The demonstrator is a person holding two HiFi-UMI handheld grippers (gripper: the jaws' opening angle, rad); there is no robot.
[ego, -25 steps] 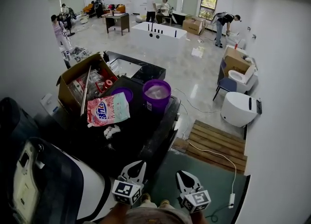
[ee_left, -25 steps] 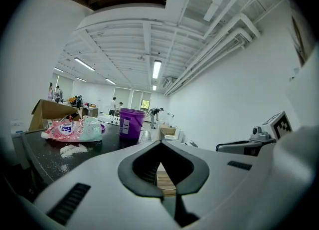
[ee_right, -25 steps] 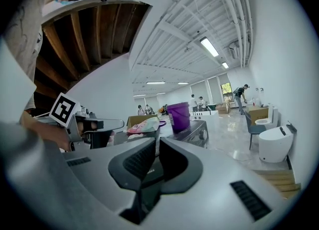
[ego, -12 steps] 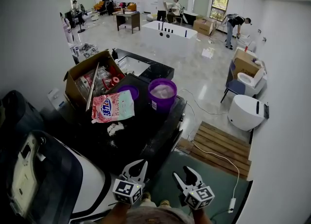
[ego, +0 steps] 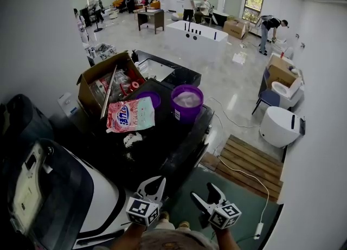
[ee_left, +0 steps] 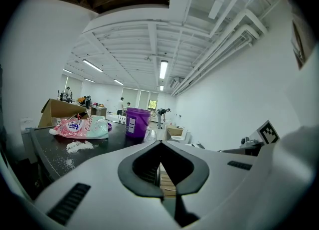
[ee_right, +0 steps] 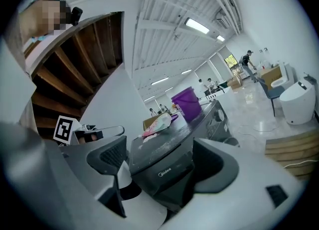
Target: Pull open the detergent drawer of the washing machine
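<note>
I have both grippers low in front of the black washing machine (ego: 162, 154), just short of its near top edge. The left gripper (ego: 153, 185) has its jaws pressed together with nothing between them; in its own view the tips meet along one line, and past them I see the machine's lid. The right gripper (ego: 204, 192) sits just beside it. Its jaws have just been opening and now stand wide apart, with nothing gripped.

In the right gripper view, the machine's upper front corner fills the gap between the jaws. There I see a dark panel with a small logo, which I take for the detergent drawer (ee_right: 167, 173). It looks flush with the front, not pulled out. The pads are clear of it on both sides, and I can't tell how near the tips are.

On the lid lie a pink detergent bag (ego: 130, 116), a patch of spilled white powder (ego: 130, 139) nearer me, and a purple bucket (ego: 187, 102) toward the far right corner. An open cardboard box (ego: 100, 78) stands at the far left.
</note>
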